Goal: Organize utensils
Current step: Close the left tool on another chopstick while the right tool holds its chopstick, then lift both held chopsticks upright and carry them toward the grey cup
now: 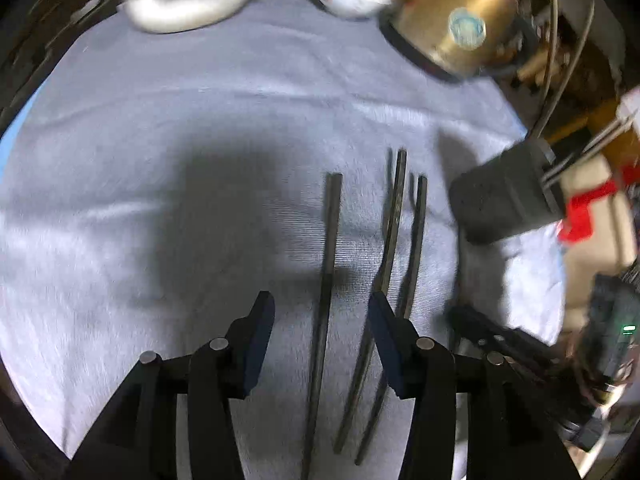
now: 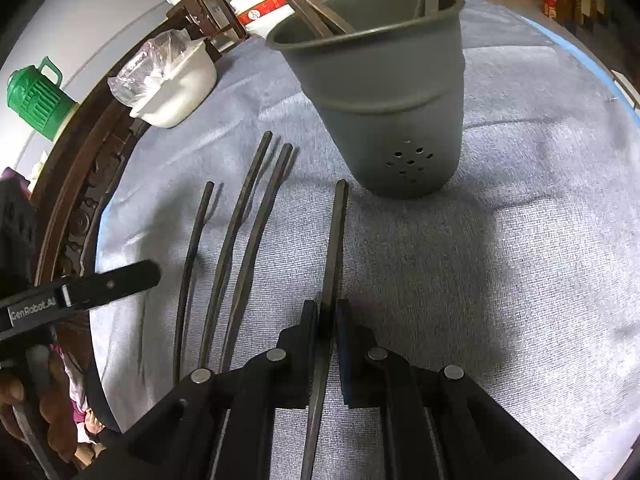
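Our right gripper (image 2: 326,312) is clamped on one dark chopstick (image 2: 335,248). We think we hold it near the middle so it will not tip when we lift it. Its long line runs from the bottom of the right view up toward the grey cup (image 2: 384,92), and its far end stops just short of the cup's base. It may be lifted a bit off the cloth (image 2: 500,240); we cannot tell for sure.

The cup stands at the top middle of that view. It already has some sticks leaning inside it. We guess that is where all the chopsticks should go.

Three more chopsticks (image 2: 236,240) lie on the cloth, left of the held one in the right view. They lie side by side, close but not all touching, and point the same way, up toward the top of the frame.

Our left gripper (image 1: 320,322) has let go and holds nothing. In the left view one chopstick (image 1: 330,240) lies on the cloth between its jaws, and the pads do not press it. We think the jaws stand around it so they can pinch it next.
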Tool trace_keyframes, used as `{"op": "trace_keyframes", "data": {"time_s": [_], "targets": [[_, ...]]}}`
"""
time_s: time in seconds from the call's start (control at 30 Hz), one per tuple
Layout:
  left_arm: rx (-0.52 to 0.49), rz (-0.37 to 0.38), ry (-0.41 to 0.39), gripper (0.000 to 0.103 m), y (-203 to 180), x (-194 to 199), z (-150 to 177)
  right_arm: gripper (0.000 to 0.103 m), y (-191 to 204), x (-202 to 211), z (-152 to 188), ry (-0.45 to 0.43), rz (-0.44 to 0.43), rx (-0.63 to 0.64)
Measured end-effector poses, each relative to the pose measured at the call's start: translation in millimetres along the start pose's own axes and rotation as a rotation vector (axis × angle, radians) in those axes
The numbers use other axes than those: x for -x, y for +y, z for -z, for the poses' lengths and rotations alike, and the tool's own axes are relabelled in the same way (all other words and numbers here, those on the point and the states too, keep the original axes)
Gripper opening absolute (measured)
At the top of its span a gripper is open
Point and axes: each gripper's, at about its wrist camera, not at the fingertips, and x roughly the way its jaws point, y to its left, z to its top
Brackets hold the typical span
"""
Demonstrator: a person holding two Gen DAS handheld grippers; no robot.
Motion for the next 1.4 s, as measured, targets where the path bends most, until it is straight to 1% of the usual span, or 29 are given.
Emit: {"op": "trace_keyframes", "data": {"time_s": [0.03, 0.07, 0.1, 0.13, 0.17, 0.27, 0.37, 0.43, 0.5, 0.53, 0.57, 0.63, 0.7, 0.77, 0.83, 0.87, 0.97, 1.0, 1.03, 1.07, 1.1, 1.13, 1.17, 1.2, 1.23, 1.27, 1.3, 1.37, 1.4], "targets": [[-0.011, -0.022, 0.018, 0.027, -3, -5, -4, 0.011, 1, -1, -1, 0.008, 0.003, 0.004], [-0.027, -0.049, 0.045, 0.017, -6, -12, -6, 0.011, 1, -1, -2, 0.014, 0.004, 0.01], [-0.043, -0.056, 0.066, 0.006, -7, -18, -7, 0.011, 2, -2, -3, 0.022, 0.007, 0.017], [-0.053, -0.055, 0.077, 0.006, -8, -21, -7, 0.011, 3, -2, -5, 0.032, 0.01, 0.025], [-0.06, -0.051, 0.071, 0.006, -7, -20, -6, 0.011, 4, -3, -7, 0.044, 0.013, 0.035], [-0.015, -0.003, 0.097, 0.006, 9, -14, 3, 0.012, 11, -5, -12, 0.087, 0.039, 0.092], [0.023, 0.013, 0.125, 0.006, 23, -11, 9, 0.013, 20, -10, -16, 0.136, 0.073, 0.138], [0.05, 0.026, 0.146, 0.006, 30, -12, 11, 0.013, 22, -13, -21, 0.161, 0.078, 0.124], [0.062, 0.032, 0.166, 0.007, 29, -16, 4, 0.013, 21, -16, -30, 0.188, 0.077, 0.09], [0.064, 0.03, 0.172, 0.009, 29, -17, 2, 0.013, 19, -16, -34, 0.19, 0.083, 0.067], [0.06, 0.027, 0.177, 0.01, 25, -24, -7, 0.014, 19, -18, -41, 0.19, 0.088, 0.046], [0.039, 0.009, 0.187, 0.011, 18, -30, -14, 0.014, 15, -22, -46, 0.204, 0.077, 0.007], [0.018, -0.005, 0.194, 0.011, 12, -33, -22, 0.014, 20, -25, -50, 0.225, 0.098, 0.036], [-0.006, -0.014, 0.188, 0.007, 6, -38, -27, 0.011, 27, -28, -51, 0.226, 0.126, 0.064], [0.0, 0.019, 0.18, 0.006, 7, -41, -28, 0.008, 34, -28, -46, 0.224, 0.123, 0.078], [0.015, 0.041, 0.166, 0.006, 16, -36, -21, 0.006, 37, -27, -42, 0.211, 0.11, 0.08], [0.043, 0.088, 0.079, 0.006, 30, -20, -15, 0.006, 45, -14, -29, 0.146, 0.088, 0.089], [0.059, 0.119, 0.036, 0.006, 35, -10, -12, 0.006, 49, -4, -25, 0.102, 0.078, 0.091], [0.066, 0.131, 0.001, 0.006, 38, -3, -10, 0.006, 52, 5, -23, 0.066, 0.066, 0.092], [0.074, 0.132, -0.052, 0.006, 41, 9, -8, 0.006, 54, 14, -21, 0.028, 0.052, 0.089], [0.088, 0.155, -0.121, 0.006, 44, 22, -6, 0.006, 56, 29, -20, -0.04, 0.039, 0.078], [0.096, 0.175, -0.18, 0.006, 47, 31, -5, 0.006, 56, 40, -18, -0.088, 0.031, 0.074], [0.102, 0.172, -0.249, 0.006, 51, 43, -3, 0.006, 58, 52, -16, -0.147, 0.02, 0.068], [0.106, 0.169, -0.316, 0.006, 53, 52, 0, 0.006, 59, 66, -12, -0.227, 0.016, 0.059], [0.104, 0.179, -0.401, 0.006, 52, 64, 4, 0.006, 58, 75, -9, -0.281, 0.022, 0.057], [0.098, 0.171, -0.448, 0.006, 51, 69, 8, 0.006, 57, 86, -7, -0.344, 0.026, 0.052], [0.093, 0.155, -0.494, 0.006, 51, 74, 11, 0.006, 56, 97, -2, -0.427, 0.037, 0.04], [0.082, 0.164, -0.586, 0.006, 47, 83, 15, 0.006, 60, 110, 6, -0.549, 0.056, 0.027], [0.07, 0.152, -0.621, 0.006, 43, 83, 17, 0.006, 60, 113, 8, -0.603, 0.066, 0.015]]}}
